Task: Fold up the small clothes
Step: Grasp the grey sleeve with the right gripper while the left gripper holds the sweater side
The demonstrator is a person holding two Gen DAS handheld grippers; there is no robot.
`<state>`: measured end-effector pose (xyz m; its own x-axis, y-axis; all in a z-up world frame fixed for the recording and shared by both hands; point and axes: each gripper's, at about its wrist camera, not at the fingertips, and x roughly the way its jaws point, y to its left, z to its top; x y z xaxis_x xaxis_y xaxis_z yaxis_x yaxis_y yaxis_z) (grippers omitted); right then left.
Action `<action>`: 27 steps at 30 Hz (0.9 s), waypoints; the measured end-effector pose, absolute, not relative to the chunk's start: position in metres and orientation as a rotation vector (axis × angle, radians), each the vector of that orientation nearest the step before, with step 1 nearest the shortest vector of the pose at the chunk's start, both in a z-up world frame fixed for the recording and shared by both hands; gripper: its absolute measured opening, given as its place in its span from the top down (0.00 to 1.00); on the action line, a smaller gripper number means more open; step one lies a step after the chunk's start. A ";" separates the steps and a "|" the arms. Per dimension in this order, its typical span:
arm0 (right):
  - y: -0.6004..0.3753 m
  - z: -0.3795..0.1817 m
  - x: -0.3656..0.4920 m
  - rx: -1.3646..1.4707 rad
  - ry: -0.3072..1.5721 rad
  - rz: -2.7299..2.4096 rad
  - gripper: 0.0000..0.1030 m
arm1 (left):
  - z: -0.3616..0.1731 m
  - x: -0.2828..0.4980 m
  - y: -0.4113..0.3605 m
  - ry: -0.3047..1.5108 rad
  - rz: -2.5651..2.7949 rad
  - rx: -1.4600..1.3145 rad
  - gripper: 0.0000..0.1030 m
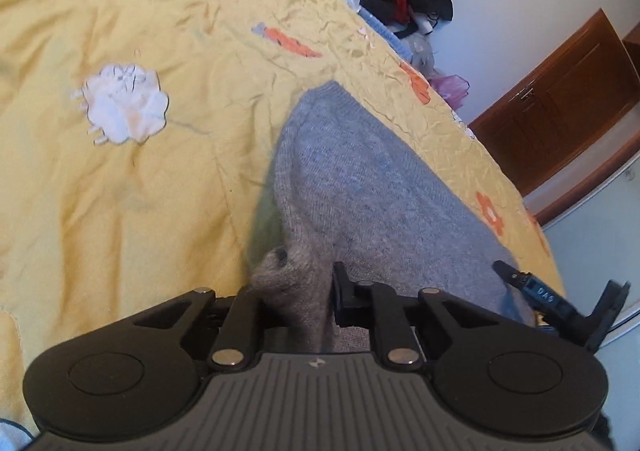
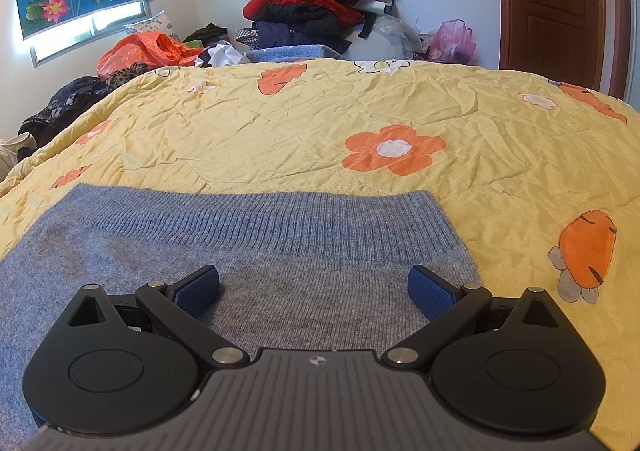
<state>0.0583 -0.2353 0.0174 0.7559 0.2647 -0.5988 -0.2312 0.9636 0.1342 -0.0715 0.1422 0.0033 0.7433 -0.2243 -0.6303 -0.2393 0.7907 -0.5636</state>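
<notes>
A soft, limp grey knit sweater (image 2: 280, 251), best taken by its edges, is pinched by the closed left tool (image 1: 298, 291) while the right tool (image 2: 314, 287) is held open above it on the bed (image 2: 320, 123).

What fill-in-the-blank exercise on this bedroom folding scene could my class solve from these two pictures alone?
1. The grey knitted garment lies on a quilt whose main colour is ____.
2. The left gripper is ____ on a bunched edge of the garment.
3. The right gripper hovers over the garment with its fingers ____.
4. The big flower printed on the quilt has petals coloured ____.

Missing words: yellow; shut; open; orange
</notes>
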 end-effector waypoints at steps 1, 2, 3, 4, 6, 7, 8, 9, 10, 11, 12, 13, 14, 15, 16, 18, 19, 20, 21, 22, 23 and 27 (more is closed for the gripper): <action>-0.235 0.018 0.059 0.052 0.666 0.269 0.02 | 0.005 -0.072 0.140 0.731 0.025 -0.650 0.91; -0.233 0.020 0.060 0.046 0.674 0.262 0.02 | 0.008 -0.074 0.134 0.709 0.042 -0.605 0.91; -0.230 0.024 0.061 0.040 0.684 0.251 0.04 | 0.014 -0.076 0.125 0.684 0.059 -0.530 0.92; -0.226 0.030 0.061 0.047 0.690 0.250 0.04 | 0.020 -0.079 0.112 0.659 0.057 -0.437 0.92; -0.214 0.047 0.062 0.110 0.694 0.337 0.04 | 0.031 -0.085 0.075 0.598 0.017 -0.193 0.93; -0.205 0.056 0.065 0.161 0.712 0.408 0.03 | 0.033 -0.088 0.056 0.570 -0.001 -0.078 0.93; -0.194 0.063 0.071 0.209 0.752 0.480 0.01 | 0.032 -0.090 0.041 0.548 -0.021 0.009 0.93; -0.179 0.067 0.080 0.259 0.827 0.575 0.01 | 0.030 -0.090 0.026 0.539 -0.046 0.075 0.93; -0.163 0.068 0.089 0.299 0.907 0.669 0.02 | 0.027 -0.089 0.018 0.542 -0.061 0.117 0.93; -0.144 0.067 0.097 0.330 0.983 0.756 0.03 | 0.023 -0.086 0.010 0.547 -0.067 0.152 0.93; -0.125 0.064 0.104 0.342 1.046 0.823 0.06 | 0.020 -0.085 0.007 0.549 -0.065 0.168 0.93; -0.105 0.063 0.108 0.326 1.082 0.862 0.08 | 0.019 -0.085 0.007 0.550 -0.063 0.172 0.93; -0.087 0.062 0.111 0.290 1.099 0.880 0.10 | 0.018 -0.084 0.008 0.551 -0.061 0.170 0.93; -0.073 0.061 0.114 0.254 1.104 0.884 0.10 | 0.017 -0.083 0.010 0.553 -0.060 0.163 0.93; -0.060 0.058 0.118 0.227 1.113 0.884 0.10 | 0.017 -0.083 0.012 0.555 -0.061 0.154 0.93; -0.038 0.049 0.128 0.191 1.165 0.869 0.12 | 0.016 -0.084 0.015 0.556 -0.063 0.144 0.93; -0.031 0.046 0.133 0.187 1.182 0.866 0.12 | 0.016 -0.084 0.016 0.556 -0.066 0.142 0.93; -0.026 0.046 0.134 0.191 1.175 0.872 0.12 | 0.016 -0.085 0.017 0.555 -0.070 0.141 0.93; -0.022 0.047 0.136 0.195 1.177 0.876 0.12 | 0.015 -0.085 0.017 0.555 -0.073 0.139 0.93; -0.017 0.050 0.135 0.195 1.183 0.885 0.12 | 0.015 -0.085 0.017 0.556 -0.073 0.138 0.93; -0.013 0.054 0.134 0.181 1.181 0.903 0.12 | 0.014 -0.086 0.016 0.555 -0.074 0.137 0.93; 0.015 0.056 0.123 -0.018 1.171 0.905 0.12 | 0.013 -0.086 0.013 0.554 -0.077 0.144 0.93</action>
